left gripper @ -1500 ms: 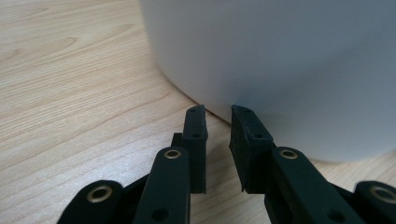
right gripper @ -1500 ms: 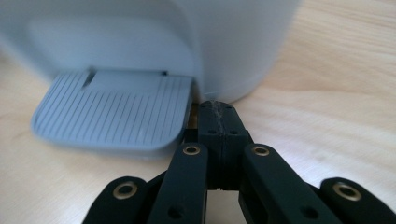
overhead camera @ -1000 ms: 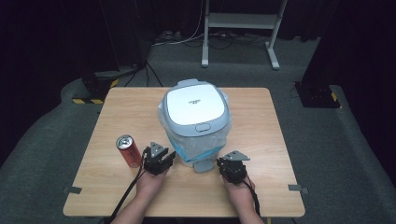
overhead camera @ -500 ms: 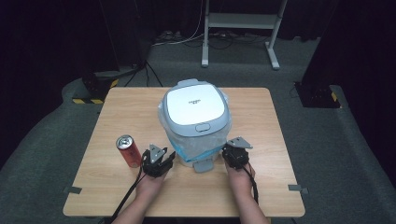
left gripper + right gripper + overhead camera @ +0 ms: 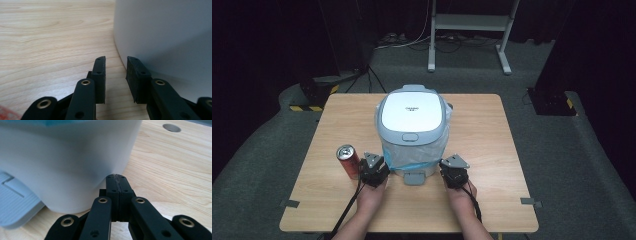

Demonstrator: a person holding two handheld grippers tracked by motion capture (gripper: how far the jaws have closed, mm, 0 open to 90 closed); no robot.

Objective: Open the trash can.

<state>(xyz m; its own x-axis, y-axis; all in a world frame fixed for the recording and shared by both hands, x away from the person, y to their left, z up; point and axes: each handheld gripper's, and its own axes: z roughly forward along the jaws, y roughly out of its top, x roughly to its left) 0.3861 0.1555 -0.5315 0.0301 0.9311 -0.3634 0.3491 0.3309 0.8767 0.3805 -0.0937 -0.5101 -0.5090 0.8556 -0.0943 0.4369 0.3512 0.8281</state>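
A white pedal bin (image 5: 413, 134) with a grey-rimmed lid and a blue-edged clear liner stands mid-tabletop (image 5: 492, 135) — its lid lettering is too small to read. The left gripper (image 5: 115, 72) has just been closing, fingers narrowly apart, nothing between; the right gripper (image 5: 116, 180) is shut empty against the bin's base.

Red can (image 5: 348, 159) on wooden table (image 5: 492, 130)

Both grippers, the left gripper (image 5: 381, 167) and the right gripper (image 5: 451, 170), are black, each topped by a grey three-cornered plate, trailing a black cable. Their fingers (image 5: 99, 75) are matt black blocks on arms studded with brass-ringed rivets.
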